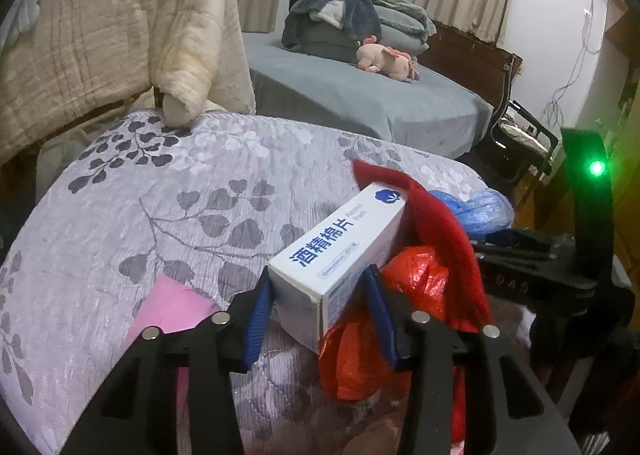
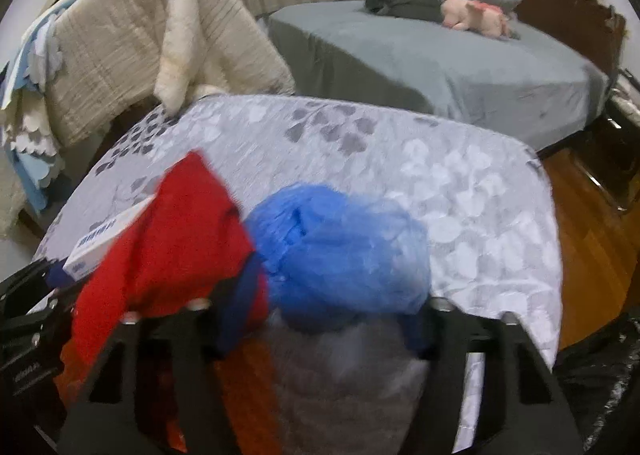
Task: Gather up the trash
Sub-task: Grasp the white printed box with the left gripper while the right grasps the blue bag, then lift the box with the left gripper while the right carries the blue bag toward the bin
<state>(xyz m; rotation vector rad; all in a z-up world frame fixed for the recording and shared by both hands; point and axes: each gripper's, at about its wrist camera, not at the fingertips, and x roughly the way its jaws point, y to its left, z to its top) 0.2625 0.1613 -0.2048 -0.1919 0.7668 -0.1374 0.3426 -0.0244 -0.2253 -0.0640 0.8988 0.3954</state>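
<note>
A white box with blue lettering (image 1: 344, 231) lies slanted on the floral quilt (image 1: 160, 215). My left gripper (image 1: 318, 281) is shut on its near end, with a blue pad against each side. To the box's right lie a red cloth (image 1: 444, 231) and a crumpled orange-red plastic bag (image 1: 412, 279). Beyond them sits a crumpled blue plastic bag (image 2: 340, 247). In the blurred right wrist view, my right gripper (image 2: 332, 307) straddles that bag, which touches both pads. The red cloth (image 2: 180, 239) and the box (image 2: 104, 243) are to its left.
A pink sheet (image 1: 176, 307) lies on the quilt left of my left gripper. A cream blanket (image 1: 100, 35) hangs over a chair behind. A grey bed (image 1: 360, 95) with a plush toy (image 1: 388, 59) stands beyond. Wooden floor (image 2: 592, 247) and a black bag (image 2: 600, 395) lie right.
</note>
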